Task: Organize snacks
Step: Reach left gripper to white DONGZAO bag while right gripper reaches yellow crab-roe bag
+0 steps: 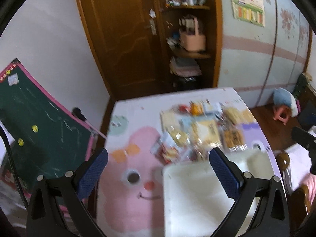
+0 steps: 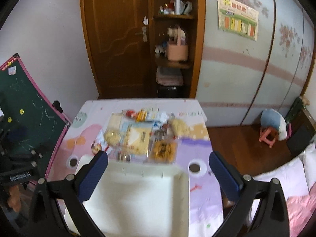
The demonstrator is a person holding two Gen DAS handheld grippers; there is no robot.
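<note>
Where left shows bunny face [image 1: 138, 179], right shows purple patch [image 2: 197, 144]

Both wrist views look down from above at the table [image 1: 138, 106], sharing the snack pile [image 2: 142, 134].

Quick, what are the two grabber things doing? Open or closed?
Left gripper: open, holding nothing.
Right gripper: open, holding nothing, above the empty white plastic bin.

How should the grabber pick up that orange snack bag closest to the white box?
Probably by its right edge. The orange snack bag lies flat on the table, with other packets touching its left side. So the right gripper, open now, should come from the bare right side and pinch that thin edge.
</note>
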